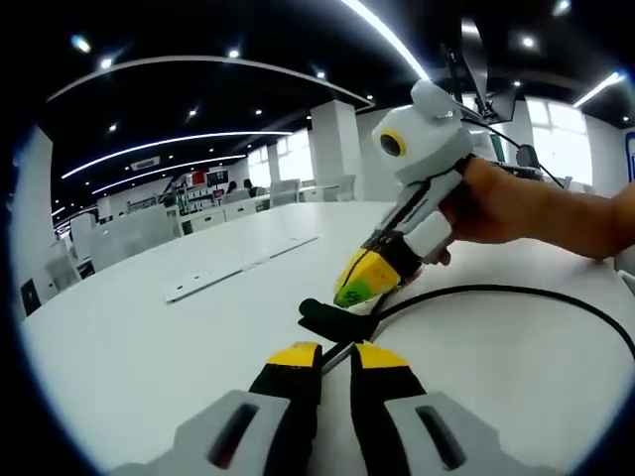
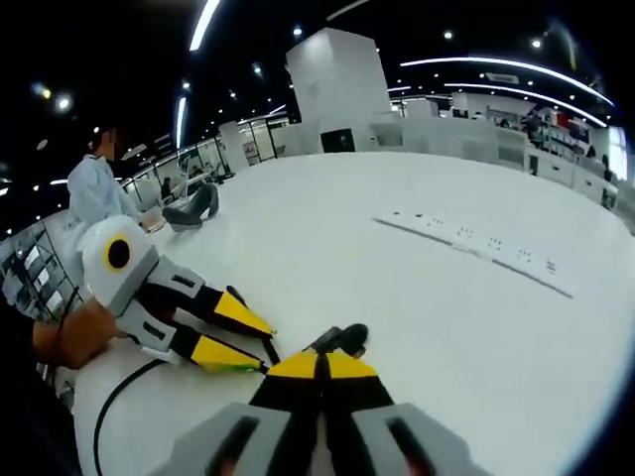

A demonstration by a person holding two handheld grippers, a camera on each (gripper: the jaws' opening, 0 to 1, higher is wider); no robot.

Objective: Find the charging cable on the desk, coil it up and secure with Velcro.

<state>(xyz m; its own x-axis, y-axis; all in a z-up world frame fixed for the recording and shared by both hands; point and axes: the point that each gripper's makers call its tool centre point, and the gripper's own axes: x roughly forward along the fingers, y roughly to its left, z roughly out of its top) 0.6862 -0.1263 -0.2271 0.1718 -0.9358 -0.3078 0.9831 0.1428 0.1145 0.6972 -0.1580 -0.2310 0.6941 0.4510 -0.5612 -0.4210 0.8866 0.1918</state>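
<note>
My left fingers (image 1: pixel 335 355) are drawn nearly together on the thin black cable (image 1: pixel 516 295), pinching it just behind its thick black plug end (image 1: pixel 332 317). In the right gripper view my right fingers (image 2: pixel 319 364) sit pressed together on that same cable, the plug end (image 2: pixel 342 339) poking out just past their yellow tips.

The cable is slim, black and glossy. From the plug it runs away from my left fingers and sweeps in one wide loose arc across the white tabletop (image 1: pixel 149 347) toward the right of the left gripper view. It lies flat, uncoiled. In the right gripper view another stretch curves off below the other gripper, toward the lower left.

The tabletop is broad, white and mostly bare around the cable. A long flat white strip (image 1: pixel 243 266) lies well apart from it, farther out. Beyond the tabletop's far edge stand desks, chairs, white pillars and ceiling light strips. A person in white (image 2: pixel 94 188) sits past the edge in the right gripper view.

My hand (image 1: pixel 506 203) wraps the right gripper's body from behind, angling it down so its yellow tips meet the cable near the plug.
</note>
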